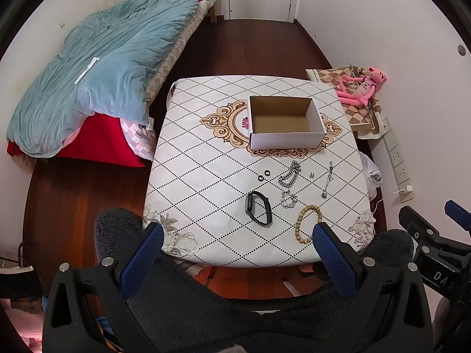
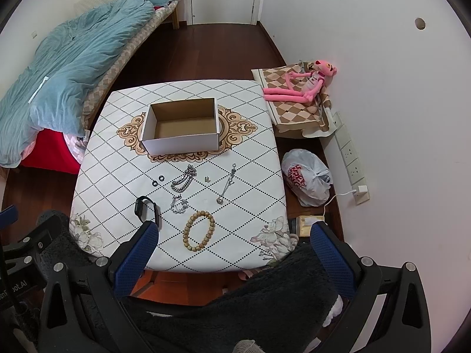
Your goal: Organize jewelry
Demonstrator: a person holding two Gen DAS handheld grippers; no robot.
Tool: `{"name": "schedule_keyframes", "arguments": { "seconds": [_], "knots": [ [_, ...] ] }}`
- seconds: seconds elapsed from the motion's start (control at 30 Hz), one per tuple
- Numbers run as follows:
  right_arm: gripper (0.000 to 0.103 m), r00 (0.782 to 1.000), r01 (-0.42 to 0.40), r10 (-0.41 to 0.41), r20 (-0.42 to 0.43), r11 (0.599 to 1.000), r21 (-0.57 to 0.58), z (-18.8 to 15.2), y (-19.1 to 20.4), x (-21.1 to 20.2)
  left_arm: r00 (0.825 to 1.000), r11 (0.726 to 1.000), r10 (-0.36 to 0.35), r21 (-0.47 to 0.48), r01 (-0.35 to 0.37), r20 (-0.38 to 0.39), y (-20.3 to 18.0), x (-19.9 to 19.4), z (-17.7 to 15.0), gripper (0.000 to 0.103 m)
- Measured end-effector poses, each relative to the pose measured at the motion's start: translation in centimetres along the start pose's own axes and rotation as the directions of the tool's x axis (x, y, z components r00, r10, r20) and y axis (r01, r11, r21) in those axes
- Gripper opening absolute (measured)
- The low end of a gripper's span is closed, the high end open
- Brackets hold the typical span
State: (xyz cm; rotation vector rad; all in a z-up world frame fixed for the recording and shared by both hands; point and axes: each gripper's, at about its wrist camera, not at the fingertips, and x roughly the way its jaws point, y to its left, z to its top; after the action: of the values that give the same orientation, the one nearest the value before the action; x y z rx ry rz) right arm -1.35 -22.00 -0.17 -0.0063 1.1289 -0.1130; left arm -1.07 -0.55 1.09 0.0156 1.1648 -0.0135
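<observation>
Left gripper [image 1: 238, 235]: jaws wide, holding nothing.
Right gripper [image 2: 234, 234]: jaws wide, over the bead bracelet [image 2: 199, 230].
Box [image 2: 180, 141]: no jewelry inside.

White walls [image 2: 368, 88]; dark wood floor [image 1: 259, 47]; bed [image 1: 97, 67] left

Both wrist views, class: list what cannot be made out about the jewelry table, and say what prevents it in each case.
- Small metal piece: too small in both views to tell what it is.
- Wooden bead bracelet: left wrist view, its near part hidden behind a blue fingertip.
- Black watch: right wrist view, strap end covered by a fingertip.
- Cardboard box: near inner floor hidden by its front wall.
</observation>
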Motion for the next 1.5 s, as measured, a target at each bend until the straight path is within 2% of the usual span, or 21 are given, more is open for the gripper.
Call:
{"name": "schedule_keyframes", "arguments": {
  "seconds": [1.5],
  "knots": [
    [0.103,1.000,0.006,-0.006,0.001,1.000,-0.011,1.01,0.24,0.03,1.000,1.000,-0.013,-0.003,0.013,-0.005,-0.28,-0.24,0.33,0.103]
  ]
}}
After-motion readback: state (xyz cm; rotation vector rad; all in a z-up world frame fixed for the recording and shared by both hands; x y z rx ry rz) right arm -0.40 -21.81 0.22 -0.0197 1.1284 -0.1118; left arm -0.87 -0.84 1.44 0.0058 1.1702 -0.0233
